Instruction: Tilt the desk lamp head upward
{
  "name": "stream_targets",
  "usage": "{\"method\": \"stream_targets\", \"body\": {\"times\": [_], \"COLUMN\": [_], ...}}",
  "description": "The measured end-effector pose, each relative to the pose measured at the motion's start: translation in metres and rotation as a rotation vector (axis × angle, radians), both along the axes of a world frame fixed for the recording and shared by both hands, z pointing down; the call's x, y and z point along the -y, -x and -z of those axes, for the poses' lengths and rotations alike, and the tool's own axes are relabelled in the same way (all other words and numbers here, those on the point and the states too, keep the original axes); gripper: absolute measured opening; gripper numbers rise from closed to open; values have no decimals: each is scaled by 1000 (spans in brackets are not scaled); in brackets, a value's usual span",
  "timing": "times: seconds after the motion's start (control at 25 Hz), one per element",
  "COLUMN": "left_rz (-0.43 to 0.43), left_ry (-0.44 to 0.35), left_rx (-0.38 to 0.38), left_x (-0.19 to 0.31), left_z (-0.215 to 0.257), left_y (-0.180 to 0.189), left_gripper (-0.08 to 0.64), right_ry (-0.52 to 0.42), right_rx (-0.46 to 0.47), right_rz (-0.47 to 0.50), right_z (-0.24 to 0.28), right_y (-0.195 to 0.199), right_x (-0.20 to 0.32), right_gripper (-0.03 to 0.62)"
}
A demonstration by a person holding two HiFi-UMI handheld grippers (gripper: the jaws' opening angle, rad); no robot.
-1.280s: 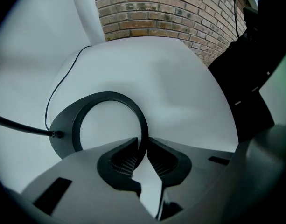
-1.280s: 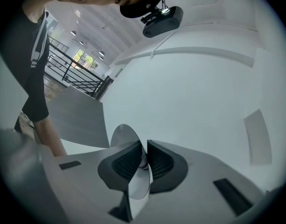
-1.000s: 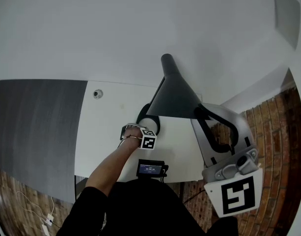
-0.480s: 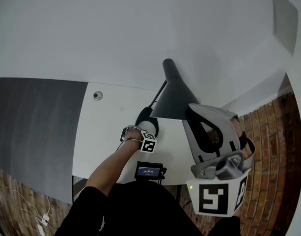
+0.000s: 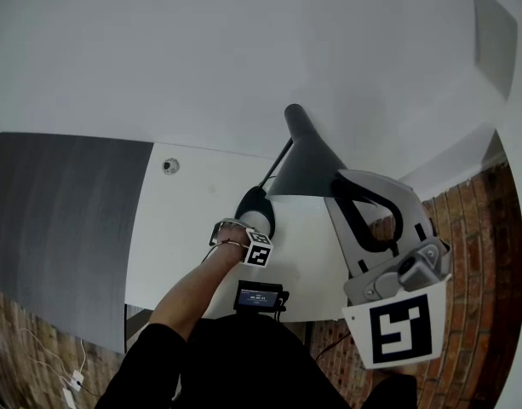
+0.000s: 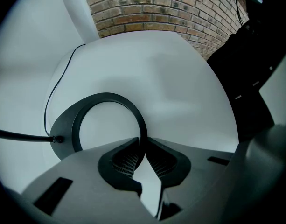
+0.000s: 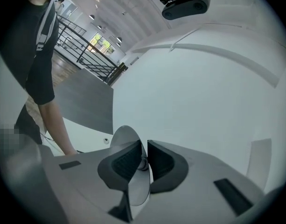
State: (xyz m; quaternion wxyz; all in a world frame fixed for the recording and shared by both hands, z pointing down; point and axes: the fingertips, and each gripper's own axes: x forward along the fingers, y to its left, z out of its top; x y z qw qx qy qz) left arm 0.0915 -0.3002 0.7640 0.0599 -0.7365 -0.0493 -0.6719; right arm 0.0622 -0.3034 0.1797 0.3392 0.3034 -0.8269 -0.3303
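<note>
Lamp head (image 5: 307, 164): dark grey outside, pale silver-grey inside, between right gripper (image 7: 143, 160) pads (image 7: 126, 162). Lamp base (image 6: 63, 127) at left gripper (image 6: 142, 158) tips: black ring. Gripper bodies light grey, pads black, ribbed. Marker cube (image 5: 403, 331): white, black squares. Desk (image 6: 180, 87) under left gripper white. Bricks (image 6: 180, 13) beyond: red-brown.

Down-pointing left gripper (image 6: 143, 146) has just been closing on lamp base (image 6: 105, 97); right gripper (image 7: 144, 149) pinches lamp head (image 7: 125, 135).

The shade (image 5: 307, 164) seems tipped further up and shows narrower. The right tongs (image 7: 143, 154) on its rim sit rolled slightly. The left tongs (image 6: 143, 146) have just been closing on the base (image 6: 62, 125).
</note>
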Motion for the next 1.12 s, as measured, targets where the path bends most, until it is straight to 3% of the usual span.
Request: {"method": "stream_targets", "body": {"times": [0.4, 0.8, 0.92, 1.12], "left_rz": [-14, -7, -2, 17], "left_ry": [-9, -10, -7, -2], "left_rx": [7, 4, -1, -9], "left_x": [1, 2, 2, 1], "left_z": [0, 0, 0, 0], "left_y": [0, -1, -1, 1], "left_gripper": [48, 48, 48, 48], "right_ry": [87, 89, 57, -71], "right_rx": [76, 108, 87, 9], "right_rz": [-35, -25, -29, -64], "right_z": [11, 13, 8, 4], "right_y": [-6, -4, -4, -7], "right_x": [13, 13, 8, 1], "right_gripper": [52, 57, 61, 63]}}
